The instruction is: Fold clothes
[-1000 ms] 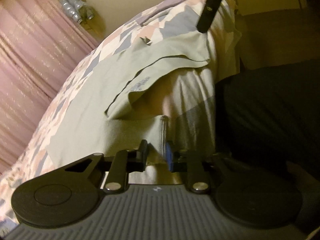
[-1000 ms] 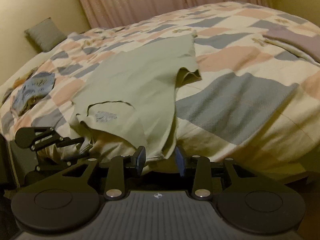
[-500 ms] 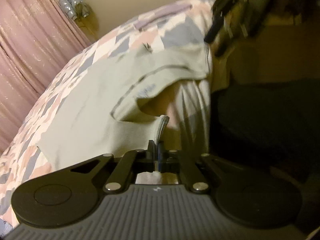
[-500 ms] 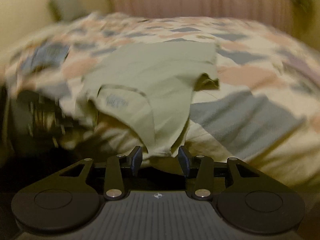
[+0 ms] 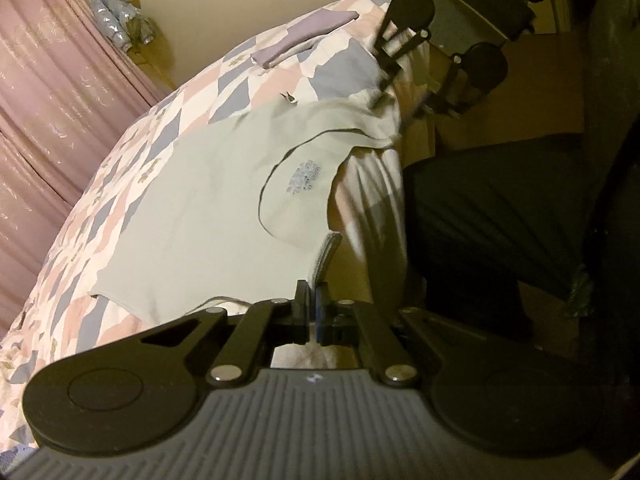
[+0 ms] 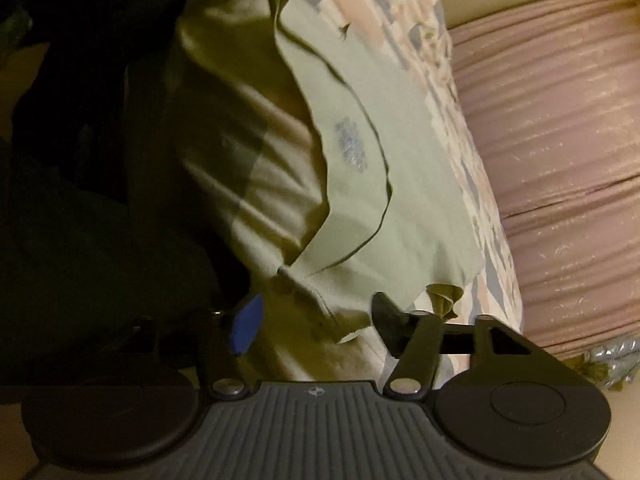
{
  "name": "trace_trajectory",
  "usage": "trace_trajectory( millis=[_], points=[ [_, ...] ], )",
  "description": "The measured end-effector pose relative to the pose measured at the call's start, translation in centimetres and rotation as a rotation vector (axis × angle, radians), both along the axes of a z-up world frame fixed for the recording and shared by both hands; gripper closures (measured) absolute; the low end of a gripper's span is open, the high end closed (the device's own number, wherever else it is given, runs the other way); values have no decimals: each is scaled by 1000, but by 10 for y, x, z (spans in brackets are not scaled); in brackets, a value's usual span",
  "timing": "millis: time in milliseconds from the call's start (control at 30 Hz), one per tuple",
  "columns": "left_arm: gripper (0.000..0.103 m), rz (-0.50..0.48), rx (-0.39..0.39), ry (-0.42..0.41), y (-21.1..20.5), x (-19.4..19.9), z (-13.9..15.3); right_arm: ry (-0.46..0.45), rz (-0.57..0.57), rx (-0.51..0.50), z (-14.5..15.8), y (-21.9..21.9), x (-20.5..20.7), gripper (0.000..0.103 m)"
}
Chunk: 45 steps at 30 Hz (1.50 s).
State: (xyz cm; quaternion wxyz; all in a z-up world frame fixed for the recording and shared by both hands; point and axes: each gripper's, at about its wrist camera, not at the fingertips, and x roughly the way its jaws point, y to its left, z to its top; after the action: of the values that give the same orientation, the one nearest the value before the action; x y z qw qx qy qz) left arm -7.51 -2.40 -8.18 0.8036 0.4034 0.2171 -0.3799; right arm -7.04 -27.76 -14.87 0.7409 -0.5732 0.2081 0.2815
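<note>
A pale green shirt (image 5: 192,200) lies spread on the bed (image 5: 120,184), with its neck end hanging over the near edge. The left gripper (image 5: 312,300) has its jaws pressed together on a bit of the shirt's edge, close to the neck hole. The right gripper (image 6: 316,320) is at the other side of the neck end. Its jaws are wide apart, with a corner of green cloth between them, and they are not squeezing it.

My guess is that the step in hand is getting hold of the shirt at both sides, so it can be lifted and folded. The next move likely needs the right jaws to close on that corner. Both sides should then be held evenly, or the soft cloth will sag and bunch up.

The bed has a quilt with patches of pink, blue and cream. A flat purple cloth (image 5: 304,36) rests farther back on it. Pink curtains (image 5: 52,92) hang behind the bed, next to a cream wall. Something silvery and blue (image 5: 116,12) sits in the corner by the curtains. The room is dim and the light looks yellow. A person in dark clothes (image 5: 500,216) stands close to the bed's edge.
</note>
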Motion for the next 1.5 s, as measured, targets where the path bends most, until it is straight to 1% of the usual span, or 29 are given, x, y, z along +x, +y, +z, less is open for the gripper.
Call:
trace_trajectory(
  millis=[33, 67, 100, 267, 333, 433, 567, 700, 733, 833, 933, 1033, 1133, 1200, 1333, 1500],
  points=[
    [103, -3, -1, 1, 0, 0, 1, 10, -12, 15, 4, -2, -1, 82],
    [103, -6, -1, 2, 1, 0, 2, 21, -25, 29, 8, -5, -2, 100],
    [103, -9, 0, 5, 1, 0, 2, 31, -37, 44, 13, -7, -2, 103],
    [103, -40, 14, 38, 0, -3, -1, 83, -98, 117, 34, -20, -6, 103],
    [103, -46, 21, 37, 0, -2, -1, 102, -119, 143, 41, -24, -8, 103],
    [103, -51, 27, 35, 0, 0, 0, 106, -113, 142, 41, -21, -12, 103],
    [103, 9, -59, 37, 10, 15, 18, 90, -121, 165, 50, -21, -1, 103],
    [103, 89, -123, 10, 16, 54, 40, 61, -116, 206, 72, -22, 21, 103],
    [103, 109, -136, 6, 17, 67, 45, 55, -115, 217, 78, -23, 29, 103],
    [103, 173, -177, 14, 22, 115, 56, 55, -125, 260, 92, -23, 75, 103],
    [103, 231, -215, 50, 29, 167, 56, 55, -135, 303, 107, -23, 122, 103],
    [103, 273, -254, 124, 34, 213, 47, 62, -146, 346, 119, -23, 169, 103],
    [103, 300, -280, 196, 37, 255, 34, 142, -175, 385, 108, -22, 220, 103],
    [102, 314, -279, 230, 37, 272, 22, 194, -193, 411, 101, -22, 252, 103],
    [100, 313, -262, 266, 36, 289, 7, 265, -217, 464, 86, -27, 273, 103],
    [99, 304, -247, 270, 34, 289, 0, 355, -246, 531, 69, -32, 300, 101]
  ],
)
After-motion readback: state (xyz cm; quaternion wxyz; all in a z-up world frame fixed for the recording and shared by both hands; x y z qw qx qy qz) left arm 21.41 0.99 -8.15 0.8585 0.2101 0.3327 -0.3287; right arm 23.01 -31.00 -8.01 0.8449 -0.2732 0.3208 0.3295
